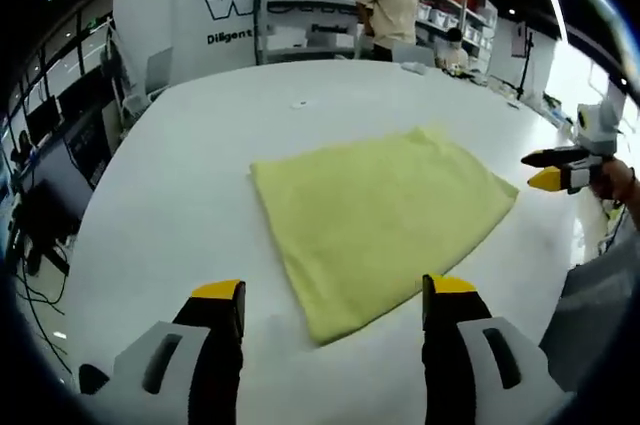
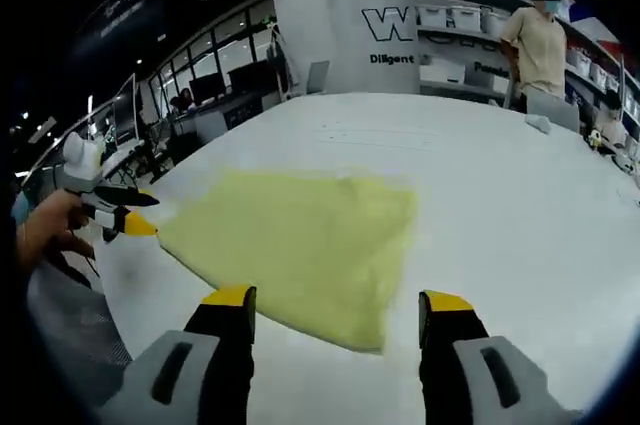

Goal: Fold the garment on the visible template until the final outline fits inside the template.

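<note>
Person (image 1: 392, 7) by shelves (image 1: 310, 0) at 12 o'clock. Yellow cloth (image 1: 380, 220) flat on white table (image 1: 180, 175). Left gripper (image 1: 332, 307) and right gripper (image 2: 335, 317) both apart, clear of cloth.

No template outline can be made out on the counter (image 1: 180, 165) around the cloth (image 1: 380, 220), the wall lettering (image 2: 400, 25) is cut short by shelves (image 2: 450, 30), and bin contents are too small to tell.
</note>
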`<state>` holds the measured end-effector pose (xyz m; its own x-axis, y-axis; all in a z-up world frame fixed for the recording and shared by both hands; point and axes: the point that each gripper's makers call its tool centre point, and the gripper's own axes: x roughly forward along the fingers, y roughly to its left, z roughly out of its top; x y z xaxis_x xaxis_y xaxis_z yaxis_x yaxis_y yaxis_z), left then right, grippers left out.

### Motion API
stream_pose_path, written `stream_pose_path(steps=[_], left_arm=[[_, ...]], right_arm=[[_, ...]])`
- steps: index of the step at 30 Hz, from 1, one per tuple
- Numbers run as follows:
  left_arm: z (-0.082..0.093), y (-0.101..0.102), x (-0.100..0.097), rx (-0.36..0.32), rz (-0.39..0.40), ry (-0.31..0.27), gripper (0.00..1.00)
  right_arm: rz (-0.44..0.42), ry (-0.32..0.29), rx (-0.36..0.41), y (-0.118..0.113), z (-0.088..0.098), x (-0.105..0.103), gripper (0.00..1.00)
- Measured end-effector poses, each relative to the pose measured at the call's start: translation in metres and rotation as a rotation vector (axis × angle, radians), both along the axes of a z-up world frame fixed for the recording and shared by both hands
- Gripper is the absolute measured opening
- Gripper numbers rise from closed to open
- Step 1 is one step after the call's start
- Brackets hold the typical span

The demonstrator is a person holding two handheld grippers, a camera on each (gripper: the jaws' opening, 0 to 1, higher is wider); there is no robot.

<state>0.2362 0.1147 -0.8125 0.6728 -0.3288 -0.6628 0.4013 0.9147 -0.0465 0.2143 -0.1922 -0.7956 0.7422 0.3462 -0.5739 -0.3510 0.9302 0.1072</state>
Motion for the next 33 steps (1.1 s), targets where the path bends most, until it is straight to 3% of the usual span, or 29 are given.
stream_pose_path(steps=[2,7,8,11,14,16,22,23,29,30,33], left_arm=[[0.004,-0.002,-0.006,-0.009,-0.001,-0.004,0.83],[0.018,-0.007,-0.026,-0.042,0.007,-0.024,0.92],[0.026,-0.011,-0.026,-0.076,0.009,-0.065,0.95],[0.034,-0.014,-0.038,-0.082,0.006,-0.076,0.99],[0.046,-0.008,-0.045,-0.004,0.021,-0.139,0.99],[0.049,-0.009,-0.051,0.032,-0.003,-0.146,0.99],[0.059,-0.015,-0.069,0.001,-0.019,-0.16,0.99],[0.065,-0.016,-0.069,0.0,-0.031,-0.217,0.99],[0.057,-0.017,-0.081,-0.008,-0.032,-0.195,0.99],[0.054,-0.017,-0.082,-0.015,-0.03,-0.19,0.99],[0.045,-0.015,-0.087,-0.011,-0.014,-0.151,0.99]], right_arm=[[0.013,-0.023,0.023,0.005,0.009,-0.004,0.77],[0.026,-0.007,0.058,0.015,0.013,-0.022,0.96],[0.026,-0.014,0.056,0.015,0.014,-0.025,0.99],[0.023,-0.026,0.055,0.017,0.02,-0.031,0.99],[0.036,-0.042,0.056,0.022,0.029,-0.038,0.99],[0.038,-0.043,0.053,0.025,0.033,-0.042,0.99],[0.047,-0.051,0.085,0.035,0.035,-0.054,0.99],[0.045,-0.047,0.082,0.036,0.033,-0.056,0.99],[0.033,-0.04,0.08,0.039,0.025,-0.064,0.99],[0.045,-0.015,0.076,0.041,0.021,-0.068,0.99],[0.053,-0.019,0.05,0.04,0.018,-0.071,0.99]])
